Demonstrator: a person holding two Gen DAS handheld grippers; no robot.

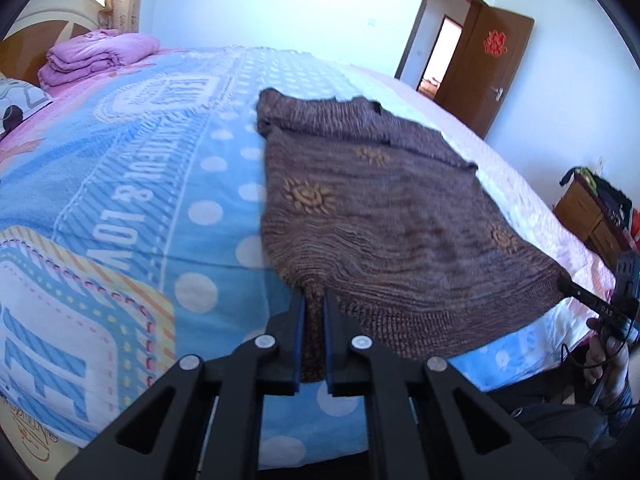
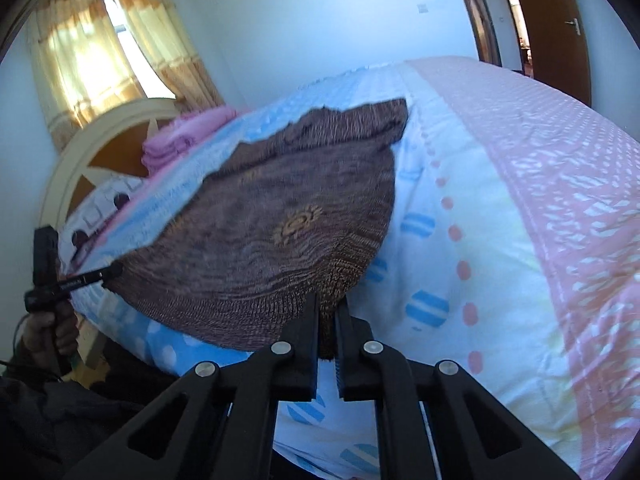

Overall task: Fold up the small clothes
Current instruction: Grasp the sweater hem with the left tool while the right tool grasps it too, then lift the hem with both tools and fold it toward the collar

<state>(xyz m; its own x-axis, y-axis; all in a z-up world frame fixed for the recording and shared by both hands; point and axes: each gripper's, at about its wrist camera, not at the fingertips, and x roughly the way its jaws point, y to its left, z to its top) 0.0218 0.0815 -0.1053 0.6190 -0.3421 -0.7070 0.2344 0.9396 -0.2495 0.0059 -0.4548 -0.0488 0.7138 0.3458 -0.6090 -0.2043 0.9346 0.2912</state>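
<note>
Pinching the sweater [image 1: 372,208] at both near hem corners: left gripper [image 1: 314,300] pressed together on the left corner, knit bunching between its pads; right gripper [image 2: 329,308] pressed together on the right corner, cloth wedged between its fingers. Lying on the bed [image 1: 132,184], body spread flat over the blue dotted blanket [image 1: 224,168], collar at the far end, near hem raised off the blanket and stretched between the two grips. Sleeves seemingly tucked in near the shoulders, though hard telling for sure.

Judging the step as starting the bottom-to-top fold. Risking several things here: gripping only a small bite of loose knit, so slipping out under tension if pulling the hands apart; catching only the top layer, so leaving the back layer behind and folding crookedly; lifting one corner higher than the other, so skewing the hem; dragging the far half along the blanket, so undoing the tucked sleeves; snagging the blanket fuzz with a low fingertip
</note>
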